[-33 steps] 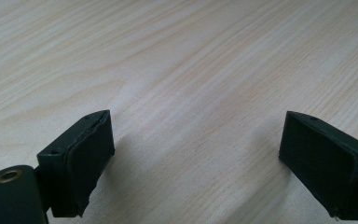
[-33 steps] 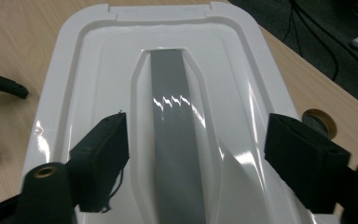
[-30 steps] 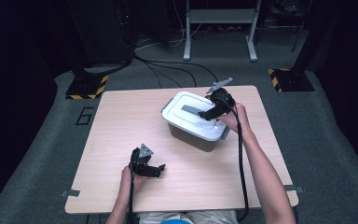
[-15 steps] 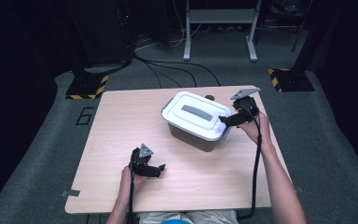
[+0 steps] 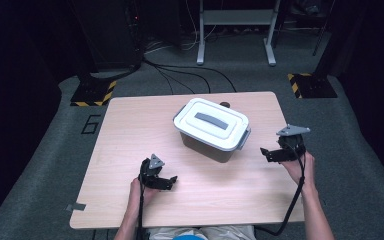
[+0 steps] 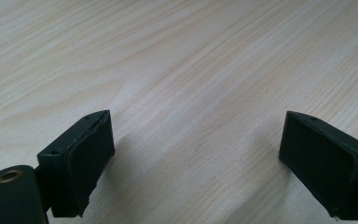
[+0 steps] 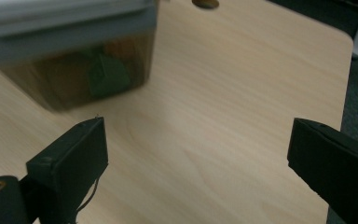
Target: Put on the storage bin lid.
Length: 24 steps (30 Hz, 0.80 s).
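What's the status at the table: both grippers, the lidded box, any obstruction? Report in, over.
Left gripper open, resting low on the table. Right gripper open, empty, right of the box. Lid on. Nothing between gripper and box.

Light falls from overhead onto the bench (image 5: 130, 125), which shows pale and evenly lit, while the floor and room around it sink into near black. The box (image 5: 212, 130) has a bright lid without hard glare. Under the left tongs (image 6: 196, 158) soft shadows lie on sharply focused wood grain. Beyond the right tongs (image 7: 198, 163) the box is smeared by motion blur.
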{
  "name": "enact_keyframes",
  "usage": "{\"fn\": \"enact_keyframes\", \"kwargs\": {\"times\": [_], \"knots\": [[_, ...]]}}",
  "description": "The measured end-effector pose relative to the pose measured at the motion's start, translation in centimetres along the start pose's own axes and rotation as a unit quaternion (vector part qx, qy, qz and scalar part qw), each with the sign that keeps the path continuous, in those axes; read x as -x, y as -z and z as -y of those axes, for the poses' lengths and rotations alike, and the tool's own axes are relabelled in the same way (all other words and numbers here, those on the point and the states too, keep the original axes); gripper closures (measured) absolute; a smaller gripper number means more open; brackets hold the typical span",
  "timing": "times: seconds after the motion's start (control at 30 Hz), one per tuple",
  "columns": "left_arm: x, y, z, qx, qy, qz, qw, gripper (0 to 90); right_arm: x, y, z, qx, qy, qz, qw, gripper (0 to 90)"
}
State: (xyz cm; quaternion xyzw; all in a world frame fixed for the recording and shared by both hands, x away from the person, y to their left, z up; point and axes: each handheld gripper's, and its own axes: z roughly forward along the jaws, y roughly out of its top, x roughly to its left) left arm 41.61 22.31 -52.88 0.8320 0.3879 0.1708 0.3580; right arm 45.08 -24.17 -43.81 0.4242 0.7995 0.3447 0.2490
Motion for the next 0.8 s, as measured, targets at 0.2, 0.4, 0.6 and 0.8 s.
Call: {"fn": "enact_keyframes", "kwargs": {"times": [0.2, 0.4, 0.6, 0.8], "knots": [[0.0, 0.0, 0.0, 0.0, 0.001, 0.0, 1.0, 9.8, -0.4, -1.7, 4.1, -0.032, -0.023, 0.004, 0.9992, 3.9], [0.0, 0.0, 0.0, 0.0, 0.001, 0.0, 1.0, 9.8, -1.2, -3.2, 6.4, -0.045, -0.024, 0.005, 0.9987, 3.7], [0.0, 0.0, 0.0, 0.003, 0.002, 0.0, 1.0, 9.8, -1.7, -4.2, 7.6, -0.048, -0.034, -0.008, 0.9983, 2.0], [0.1, 0.0, 0.0, 0.002, 0.002, -0.002, 1.0, 9.9, -1.5, -4.2, 8.1, -0.04, -0.058, -0.018, 0.9973, 1.7]]}}
